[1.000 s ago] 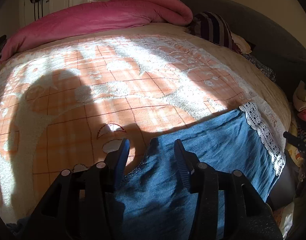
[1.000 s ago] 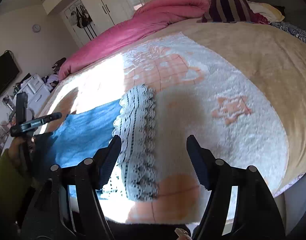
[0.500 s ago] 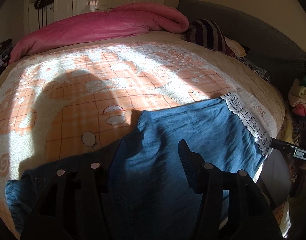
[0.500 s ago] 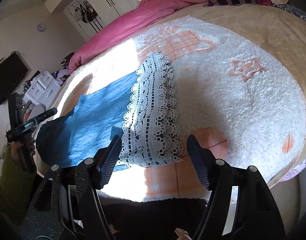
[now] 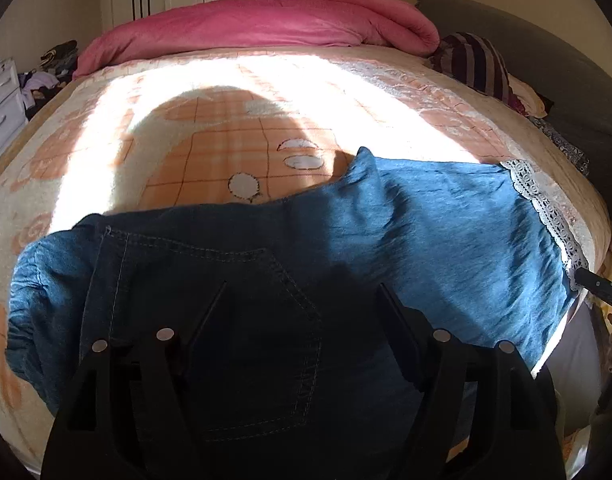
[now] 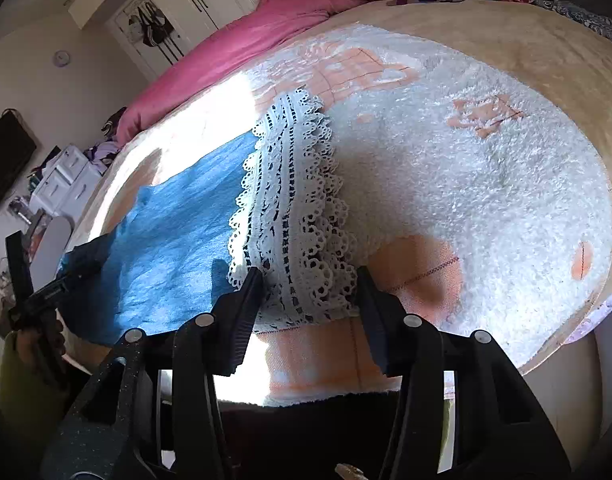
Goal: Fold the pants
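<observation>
Blue denim pants (image 5: 426, 232) spread sideways along the near edge of the bed (image 5: 209, 128), on the fuzzy peach-and-white blanket (image 6: 486, 184). Waist end and a stitched back pocket (image 5: 257, 340) sitting in shadow right in front of the left gripper (image 5: 301, 320), leg running off to the right and ending in a white lace cuff (image 6: 293, 216). Fabric pretty wrinkly, half in sun, half in shade.

Left gripper hovering low over the pocket area, fingers spread wide, nothing pinched. Right gripper (image 6: 310, 292) down at the lace hem, also wide apart, one finger on each side of the cuff's near edge, not clamped on it. Can't tell if the tips actually touch the lace.

Pink comforter (image 5: 257, 24) bunched up along the far side, striped pillow (image 5: 474, 64) next to it. White drawers (image 6: 61, 180) off by the wall.
</observation>
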Demonstrator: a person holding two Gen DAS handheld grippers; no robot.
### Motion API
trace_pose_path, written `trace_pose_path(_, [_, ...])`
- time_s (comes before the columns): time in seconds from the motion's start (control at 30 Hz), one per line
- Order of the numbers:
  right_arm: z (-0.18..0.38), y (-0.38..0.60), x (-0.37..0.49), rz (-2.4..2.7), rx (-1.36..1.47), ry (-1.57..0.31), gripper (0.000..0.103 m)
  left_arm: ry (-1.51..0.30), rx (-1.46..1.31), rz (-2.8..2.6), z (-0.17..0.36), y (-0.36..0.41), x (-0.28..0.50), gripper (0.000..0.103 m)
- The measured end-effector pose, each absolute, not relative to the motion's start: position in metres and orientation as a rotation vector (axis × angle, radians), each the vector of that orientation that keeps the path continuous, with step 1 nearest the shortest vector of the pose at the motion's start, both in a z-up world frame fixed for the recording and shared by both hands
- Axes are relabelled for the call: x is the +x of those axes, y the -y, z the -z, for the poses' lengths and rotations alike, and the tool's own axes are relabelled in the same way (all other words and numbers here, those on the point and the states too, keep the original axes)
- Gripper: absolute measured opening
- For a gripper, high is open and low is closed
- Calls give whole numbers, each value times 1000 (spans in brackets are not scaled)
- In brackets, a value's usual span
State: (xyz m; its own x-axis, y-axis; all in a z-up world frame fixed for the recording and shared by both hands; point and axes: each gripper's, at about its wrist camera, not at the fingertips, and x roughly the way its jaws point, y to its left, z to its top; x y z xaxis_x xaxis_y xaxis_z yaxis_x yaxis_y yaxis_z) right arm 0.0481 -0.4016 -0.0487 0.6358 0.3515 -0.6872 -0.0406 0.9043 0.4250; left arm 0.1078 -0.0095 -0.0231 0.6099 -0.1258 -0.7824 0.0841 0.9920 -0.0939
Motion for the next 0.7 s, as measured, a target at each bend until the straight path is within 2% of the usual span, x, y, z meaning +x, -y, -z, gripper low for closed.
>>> trace_pose_path(0.03, [48, 400, 47, -236, 387, -852, 32, -918, -54, 117, 26, 8, 109, 72])
trace_pose_path(0.07, [48, 399, 46, -253, 389, -850, 23, -924, -51, 114, 28, 8, 109, 72])
trace_pose_path(0.1, [48, 397, 45, -271, 390, -848, 20, -928, -49, 111, 30, 10, 110, 72])
trace_pose_path(0.37, [37, 399, 28, -198, 234, -833, 13, -937, -78, 100, 33, 2, 114, 72])
trace_pose_path(0.63, [51, 405, 31, -194, 249, -865, 19, -942, -77, 99, 33, 2, 114, 73])
trace_pose_path(0.7, [47, 407, 28, -183, 247, -862, 35, -940, -94, 100, 30, 0, 113, 73])
